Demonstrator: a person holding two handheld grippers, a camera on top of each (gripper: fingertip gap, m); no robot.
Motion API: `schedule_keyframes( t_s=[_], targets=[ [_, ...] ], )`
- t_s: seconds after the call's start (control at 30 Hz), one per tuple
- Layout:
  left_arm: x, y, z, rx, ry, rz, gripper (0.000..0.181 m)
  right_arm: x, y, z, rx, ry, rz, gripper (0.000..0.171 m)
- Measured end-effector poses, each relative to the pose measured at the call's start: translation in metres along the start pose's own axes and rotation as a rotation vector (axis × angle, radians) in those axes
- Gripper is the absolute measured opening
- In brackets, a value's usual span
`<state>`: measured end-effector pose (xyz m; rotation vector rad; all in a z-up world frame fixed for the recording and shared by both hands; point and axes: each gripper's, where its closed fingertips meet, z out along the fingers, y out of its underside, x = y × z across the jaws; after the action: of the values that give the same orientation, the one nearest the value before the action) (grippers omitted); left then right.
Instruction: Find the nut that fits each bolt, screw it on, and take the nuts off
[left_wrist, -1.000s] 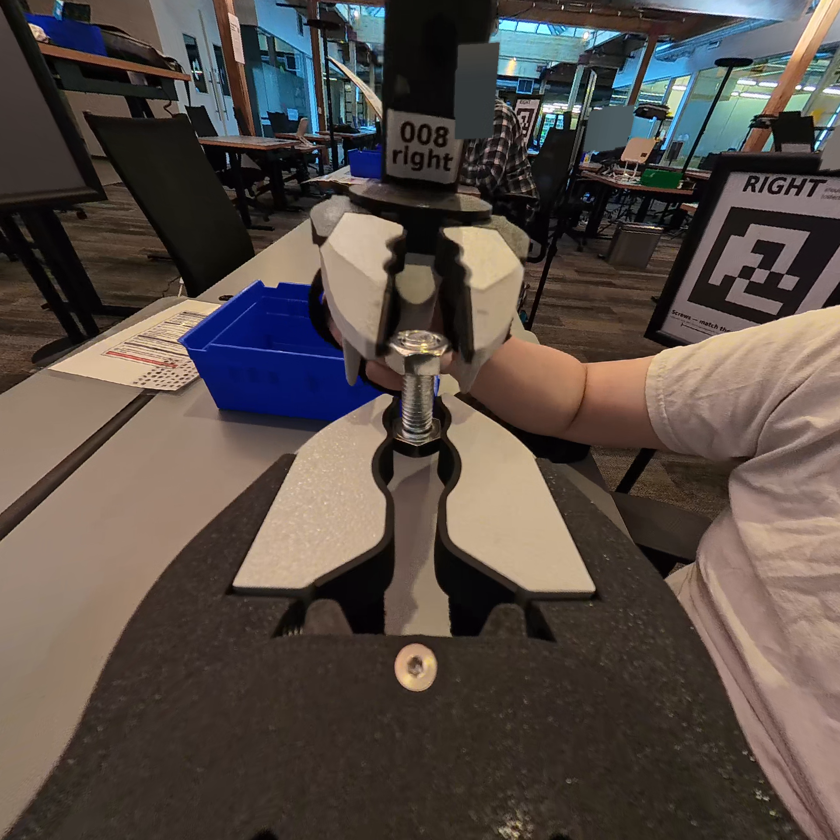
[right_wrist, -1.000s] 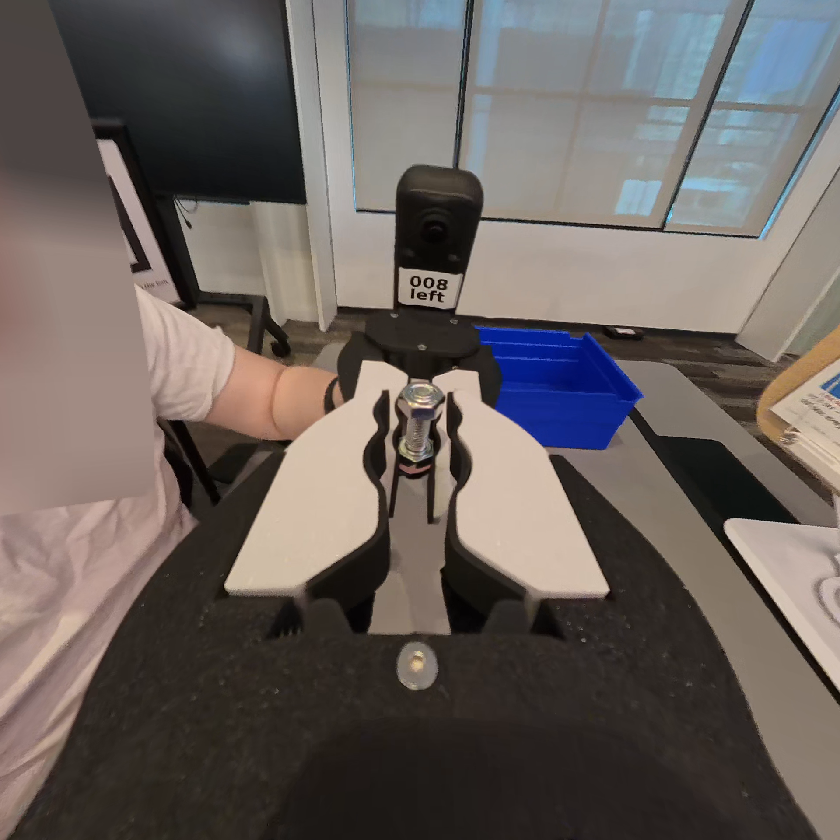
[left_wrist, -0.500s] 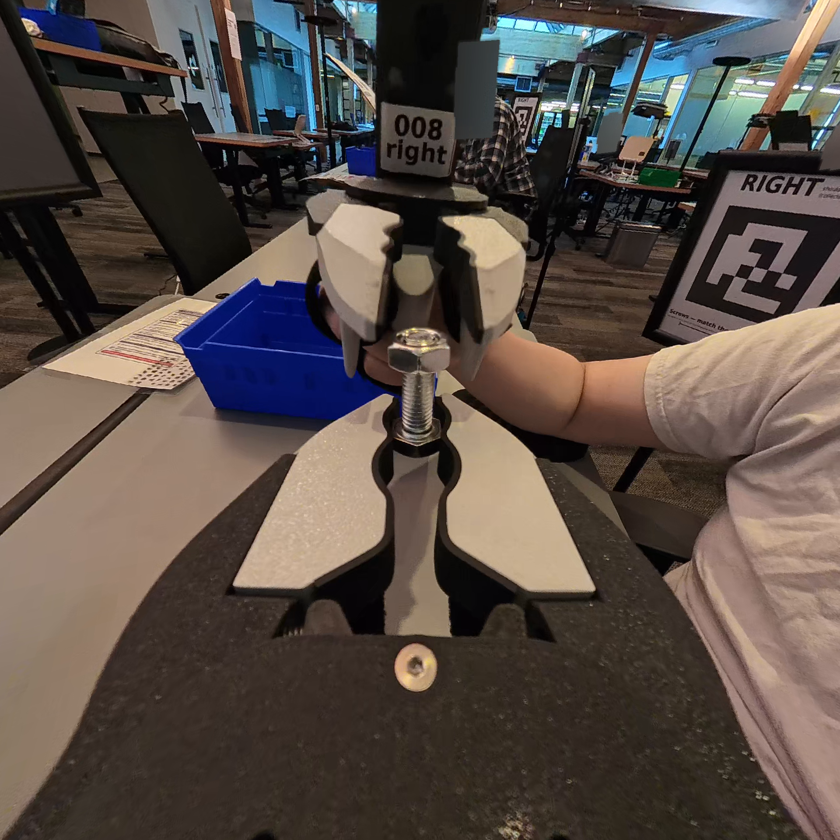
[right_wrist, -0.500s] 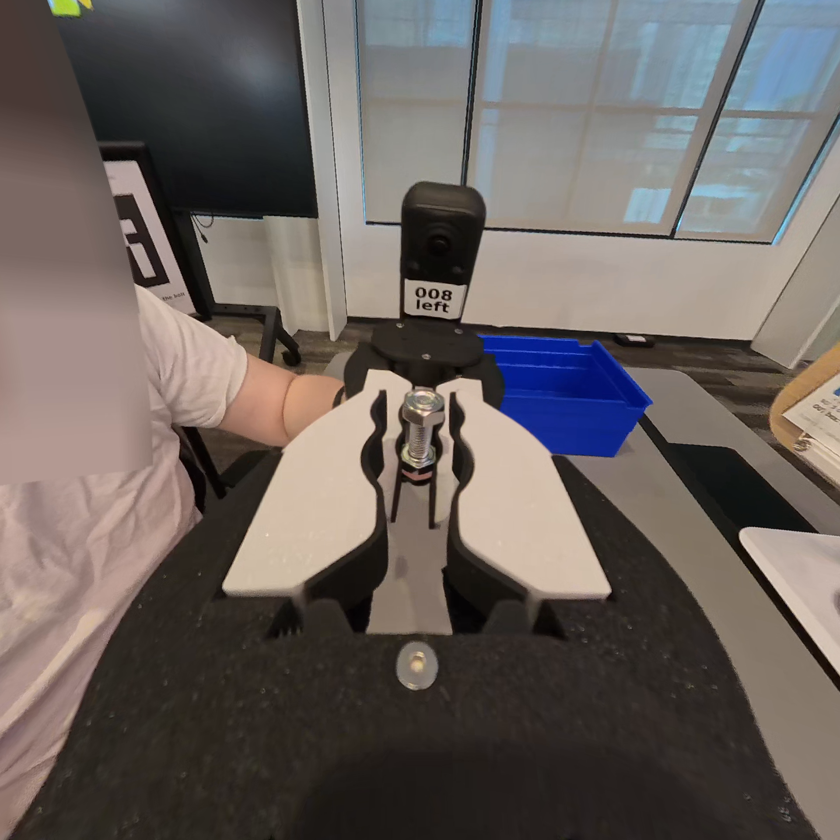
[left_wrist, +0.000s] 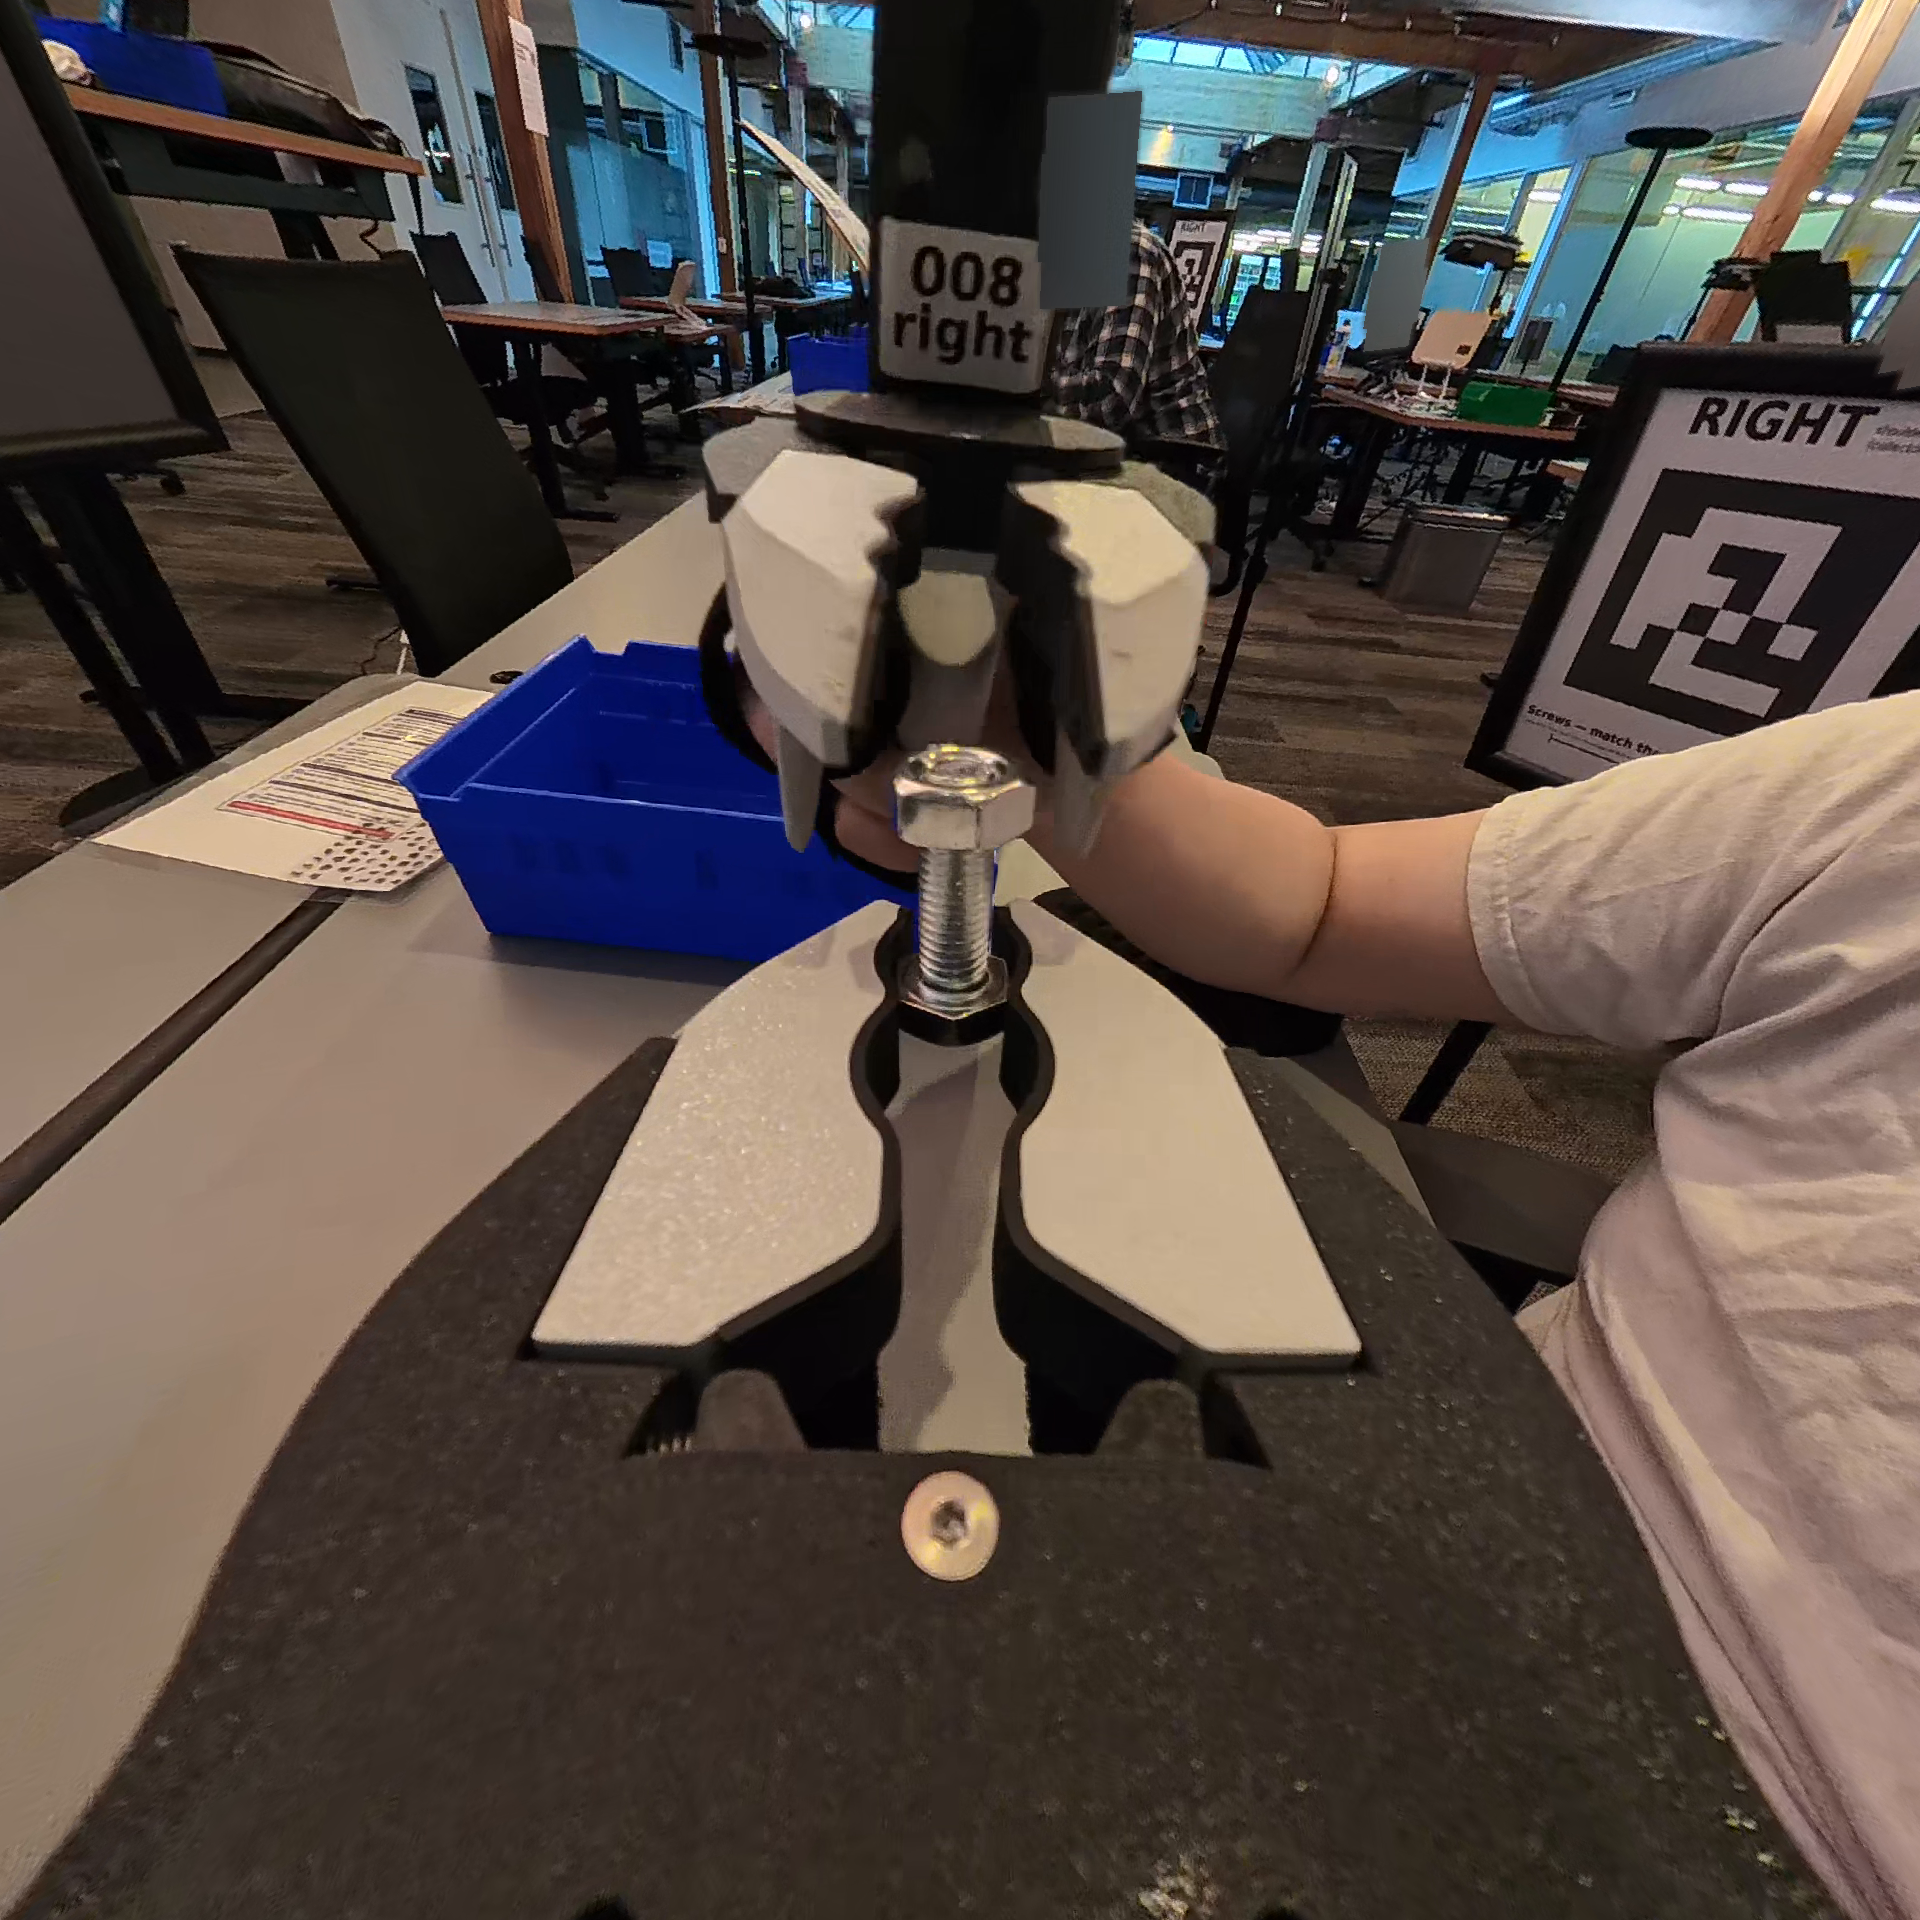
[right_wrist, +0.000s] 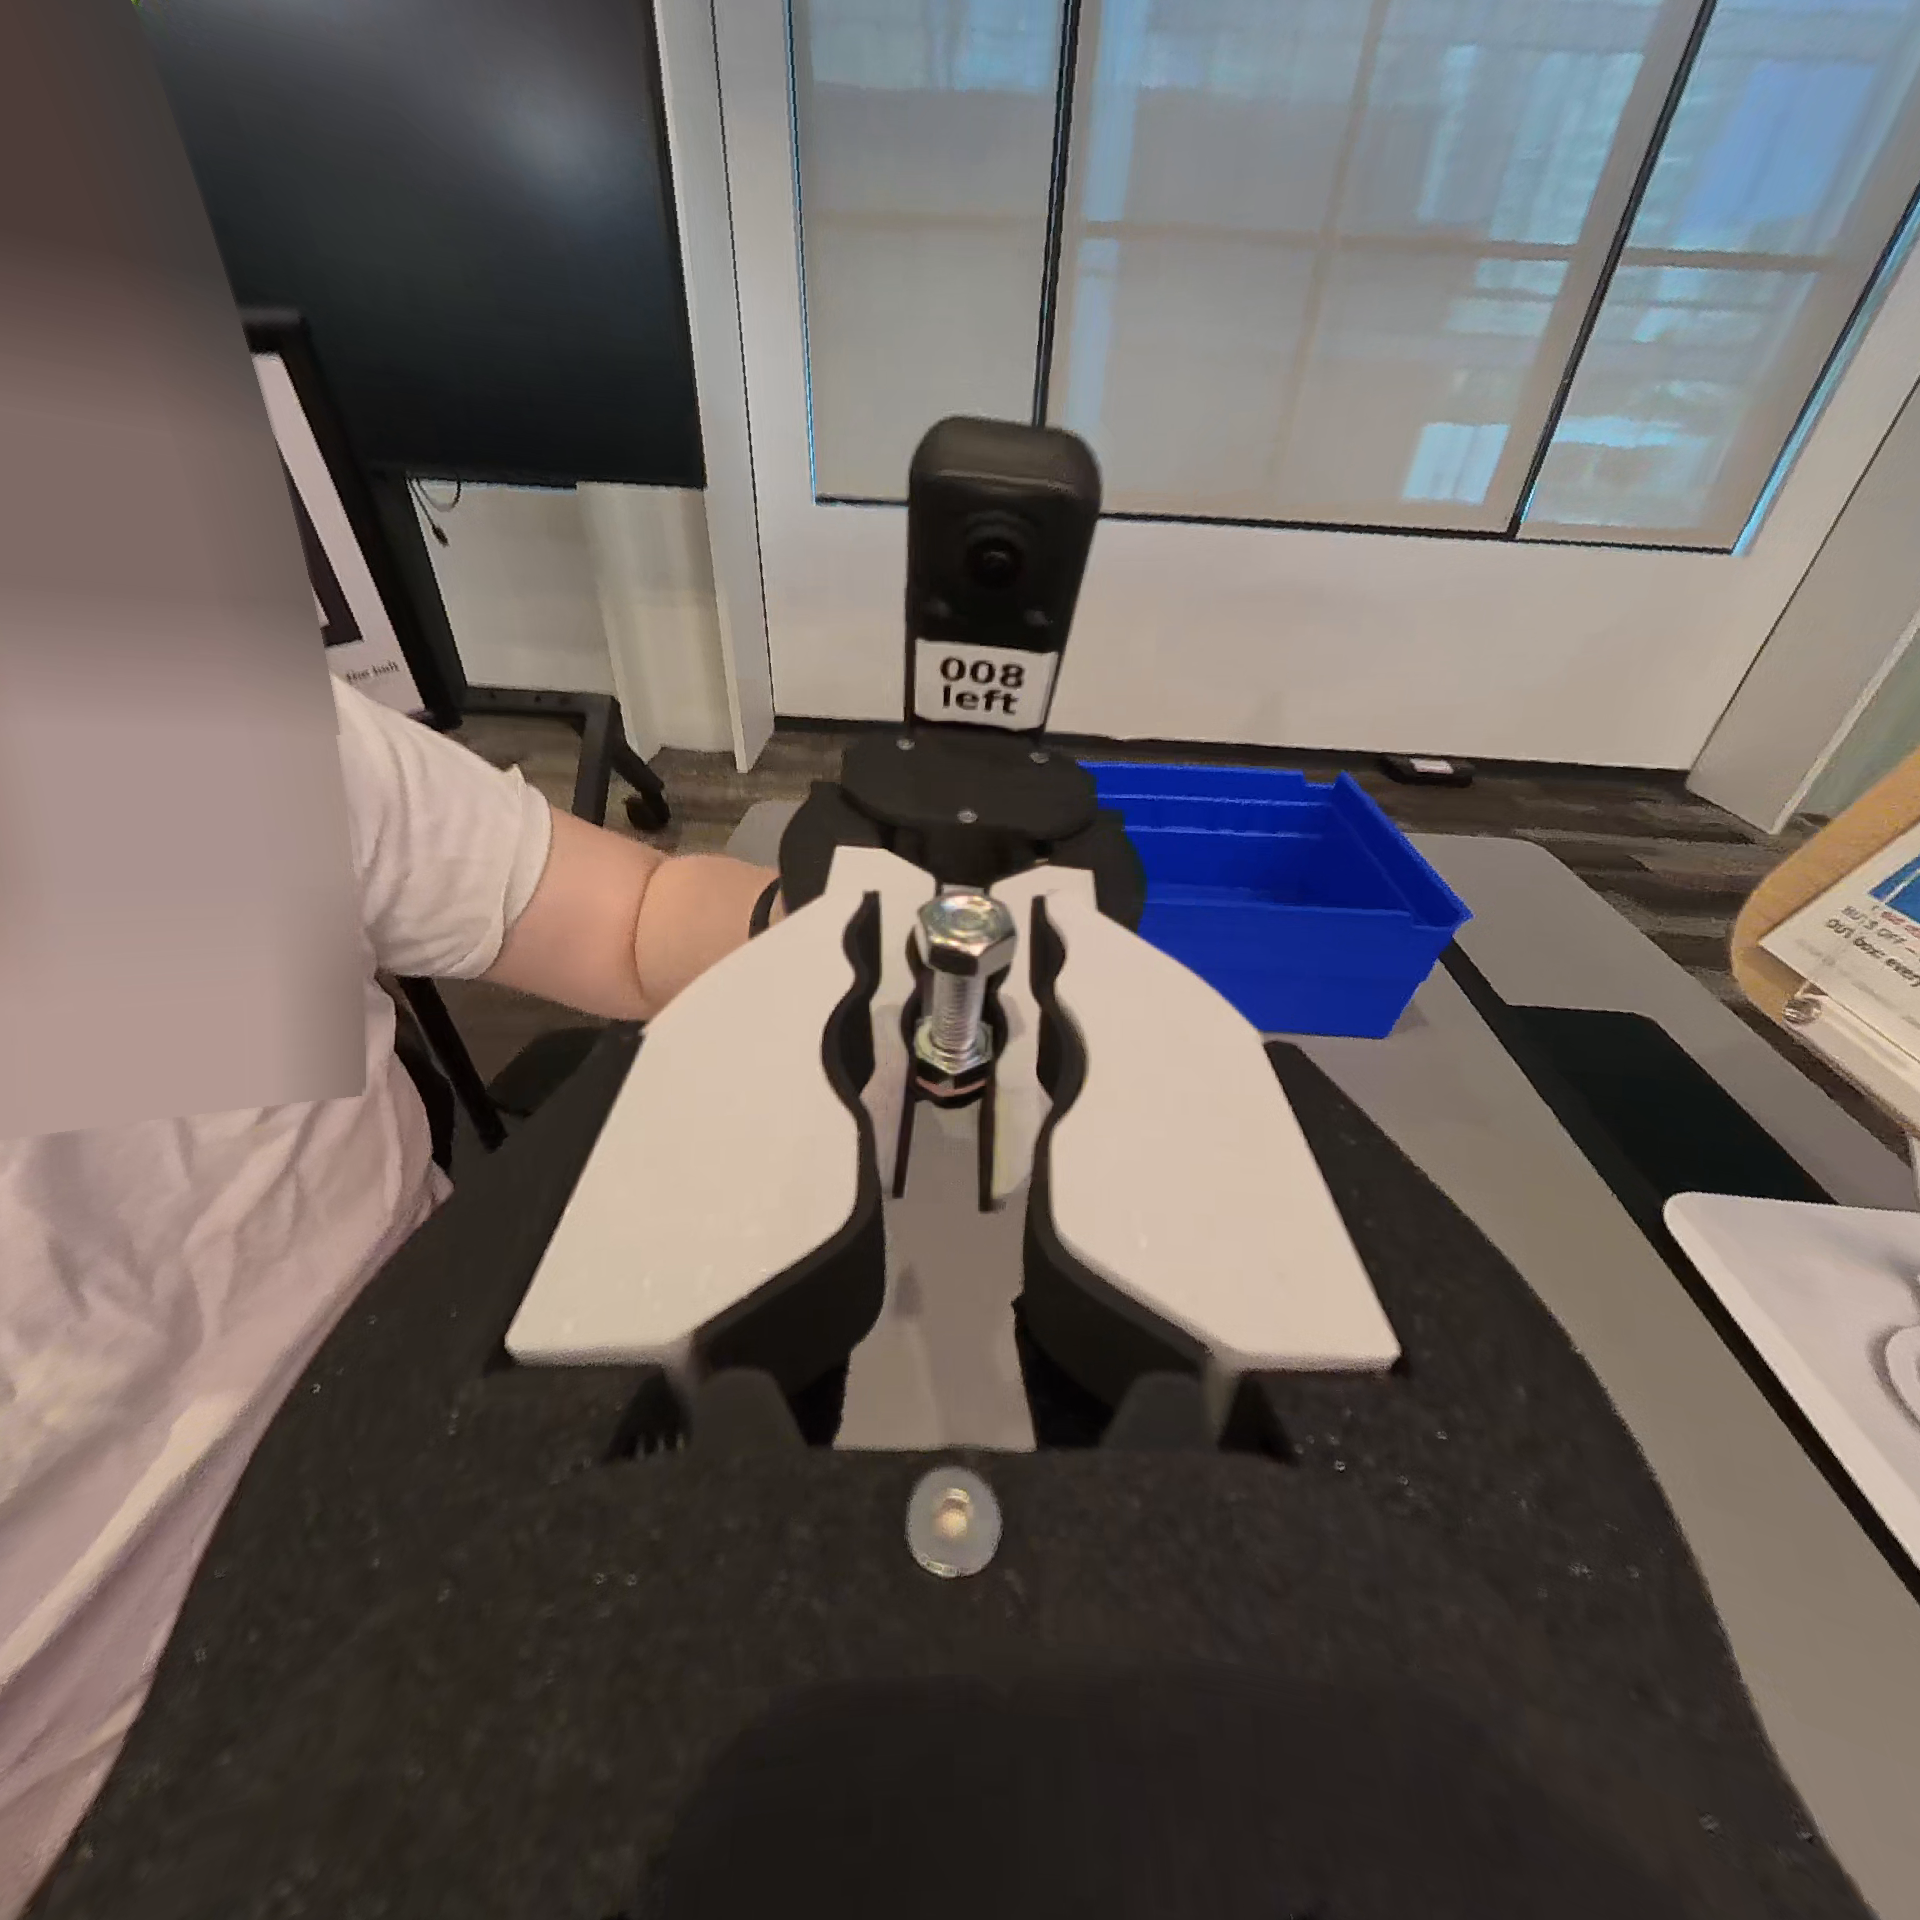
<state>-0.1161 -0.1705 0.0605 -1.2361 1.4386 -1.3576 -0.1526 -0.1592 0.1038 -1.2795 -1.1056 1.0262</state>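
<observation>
Bolt (left_wrist: 958, 883) stands upright between the two grippers, hex head uppermost, with a silver nut (left_wrist: 952, 989) threaded low on its shank. The left gripper (left_wrist: 952, 997) is closed on that nut: in the left wrist view its grey fingers (left_wrist: 748, 1153) pinch the nut at their tips, with a black part showing just beneath it.

The right gripper (left_wrist: 930, 790) faces the left one head-on. In the left wrist view it sits just behind and above the bolt head, and its pale fingertips (left_wrist: 800, 800) stand to either side of the head with visible gaps. The right wrist view confirms this: the bolt (right_wrist: 958, 987) and nut (right_wrist: 951, 1060) rise in the slot between the right gripper's (right_wrist: 956, 935) fingers (right_wrist: 727, 1132), which are parted and touch neither one.

Only the left wrist view shows the open office behind, a framed black-and-white marker sign (left_wrist: 1725, 582) at right, a printed sheet (left_wrist: 301, 790) on the grey table (left_wrist: 208, 1091), and a person in a plaid shirt (left_wrist: 1132, 353) seated farther back. Only the right wrist view shows the windows, a dark screen (right_wrist: 436, 239), and the camera (right_wrist: 1003, 540) mounted on the left gripper. Both views show the blue bin (left_wrist: 613, 800) on the table and the operator's bare forearm (left_wrist: 1226, 894) in a white sleeve. The bin's contents cannot be made out.
</observation>
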Motion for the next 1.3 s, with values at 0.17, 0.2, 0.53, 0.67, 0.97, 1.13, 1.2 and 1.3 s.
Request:
schedule_keyframes(
  t_s=[0.17, 0.2, 0.53, 0.67, 0.97, 1.13, 1.2, 1.3],
  targets=[
    [-0.001, -0.002, -0.001, 0.010, -0.018, 0.000, 0.014, 0.010, 0.007, -0.003, -0.026, 0.031, 0.002, 0.029],
    [-0.001, -0.004, -0.002, 0.021, -0.010, -0.011, 0.014, 0.013, 0.006, -0.006, -0.011, 0.031, 0.027, 0.028],
    [0.001, -0.002, -0.001, 0.008, -0.003, 0.005, 0.014, 0.000, -0.002, -0.003, 0.025, -0.018, 0.020, 0.024],
    [0.002, -0.003, -0.001, 0.014, -0.001, 0.003, 0.014, 0.005, 0.002, -0.004, 0.011, -0.002, 0.012, 0.025],
    [0.002, -0.002, 0.001, 0.006, 0.004, 0.004, 0.014, -0.001, -0.006, -0.006, 0.051, -0.028, 0.026, 0.024],
    [0.003, -0.002, 0.001, 0.003, 0.001, 0.004, 0.014, 0.005, 0.005, -0.001, -0.016, 0.021, -0.022, 0.028],
    [0.002, -0.003, 0.000, 0.014, -0.002, -0.004, 0.014, 0.009, 0.004, -0.006, 0.003, 0.011, 0.016, 0.030],
    [0.001, -0.004, -0.002, 0.017, -0.001, -0.004, 0.014, 0.018, 0.000, -0.013, 0.050, 0.027, 0.061, 0.025]
  ],
)
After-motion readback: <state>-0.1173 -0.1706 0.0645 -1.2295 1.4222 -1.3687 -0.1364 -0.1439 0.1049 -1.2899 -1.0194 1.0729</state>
